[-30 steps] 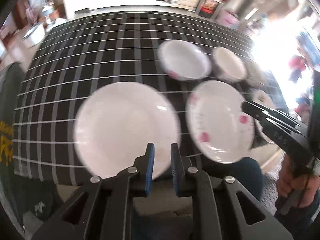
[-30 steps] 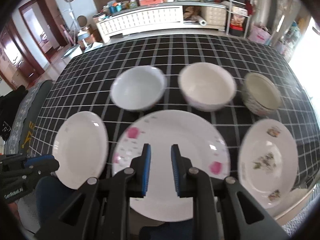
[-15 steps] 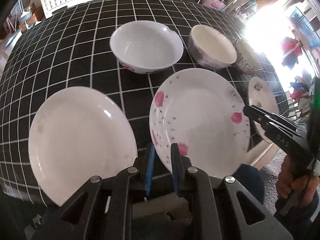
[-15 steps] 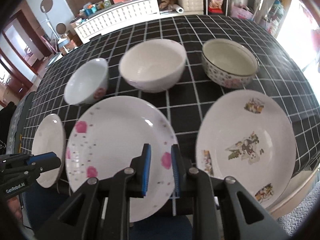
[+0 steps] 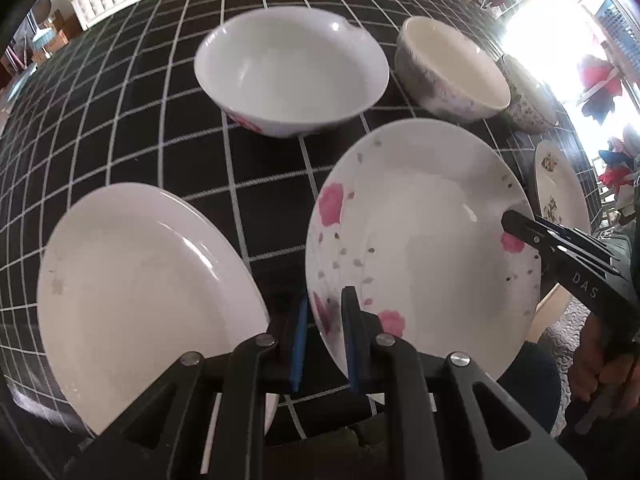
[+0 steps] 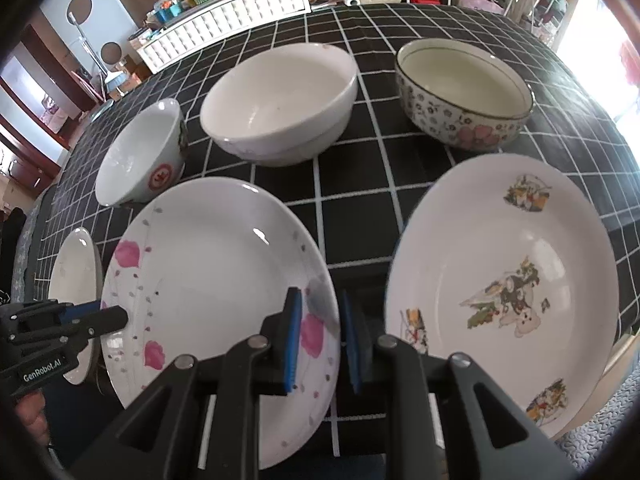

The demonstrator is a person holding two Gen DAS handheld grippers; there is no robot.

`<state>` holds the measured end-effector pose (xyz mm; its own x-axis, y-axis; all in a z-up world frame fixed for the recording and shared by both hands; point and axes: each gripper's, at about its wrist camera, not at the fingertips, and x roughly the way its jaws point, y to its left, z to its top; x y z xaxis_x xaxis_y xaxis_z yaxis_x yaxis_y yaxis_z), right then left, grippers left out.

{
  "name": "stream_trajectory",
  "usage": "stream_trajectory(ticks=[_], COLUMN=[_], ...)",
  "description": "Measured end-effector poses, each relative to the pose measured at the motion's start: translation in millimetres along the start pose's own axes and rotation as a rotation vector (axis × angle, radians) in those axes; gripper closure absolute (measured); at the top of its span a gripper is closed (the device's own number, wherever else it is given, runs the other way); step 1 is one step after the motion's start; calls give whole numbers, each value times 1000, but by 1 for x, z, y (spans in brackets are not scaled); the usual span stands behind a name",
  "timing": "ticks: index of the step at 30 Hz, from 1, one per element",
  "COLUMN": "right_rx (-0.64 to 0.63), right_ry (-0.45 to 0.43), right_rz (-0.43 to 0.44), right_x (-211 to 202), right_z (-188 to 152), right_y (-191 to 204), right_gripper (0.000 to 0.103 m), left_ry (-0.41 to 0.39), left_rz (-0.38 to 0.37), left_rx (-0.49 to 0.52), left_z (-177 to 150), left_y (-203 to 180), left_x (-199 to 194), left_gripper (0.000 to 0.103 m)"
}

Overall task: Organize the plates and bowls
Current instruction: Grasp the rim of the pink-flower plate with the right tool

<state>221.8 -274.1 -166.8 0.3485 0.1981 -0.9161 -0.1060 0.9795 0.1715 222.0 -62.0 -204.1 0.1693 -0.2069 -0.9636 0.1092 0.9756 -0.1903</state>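
A pink-flowered plate [image 5: 420,240] [image 6: 216,280] lies at the table's near edge, between a plain white plate [image 5: 140,300] [image 6: 76,280] on its left and a cartoon-print plate [image 6: 508,280] [image 5: 560,192] on its right. My left gripper [image 5: 324,336] is open, its jaws straddling the flowered plate's left rim. My right gripper [image 6: 318,332] is open, its jaws straddling the same plate's right rim. Behind stand a white bowl with a red mark [image 5: 292,76] [image 6: 140,152], a plain white bowl [image 6: 280,100] [image 5: 452,68] and a floral bowl [image 6: 464,96] [image 5: 528,96].
The black checked tablecloth [image 6: 400,208] covers the table; its near edge runs just below the plates. White cabinets [image 6: 232,12] and cluttered shelves stand beyond the far side. A hand [image 5: 596,364] holds the right gripper at the lower right of the left wrist view.
Both grippers have moved forward and down toward the flowered plate, so that its left and right rims now sit between their jaws. The dishes have not moved.
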Motion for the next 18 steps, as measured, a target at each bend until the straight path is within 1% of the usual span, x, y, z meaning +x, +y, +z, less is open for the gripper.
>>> stream_trajectory(ticks=[2,3,7,9,11,12,15,18], right_rx=[-7,-6,-4,14,53,60,54,52], right_ry=[-1,-3,-6,-6,9,12,-8,-21], right_rz=[-12,-8,-23,-9,31,37,22,26], right_x=[1,0,-1,0,-1,-1,-12,-22], right_z=[-2,-3,-5,-3,-3,-3,-6,-6], right_y=[0,0,3,-3,-9,-9,-5,-1], right_gripper=[80,83,83,83,83,83,83,83], left_ry=[0,-4,-11,-12,-5,-3,-10,-27], left_rz=[-4,-2,1,12,31,29,15,21], left_rx=[-3,-2,-1,3,6,2,-1,-7], left_z=[-2,-2,-2,-1,-3,-4,-9,-14], left_y=[1,0,1,-1,-3,-4,-5,-3], left_x=[2,2,2,3,2,1,-8,-20], left_gripper=[90,90,91,91,90,91,91,90])
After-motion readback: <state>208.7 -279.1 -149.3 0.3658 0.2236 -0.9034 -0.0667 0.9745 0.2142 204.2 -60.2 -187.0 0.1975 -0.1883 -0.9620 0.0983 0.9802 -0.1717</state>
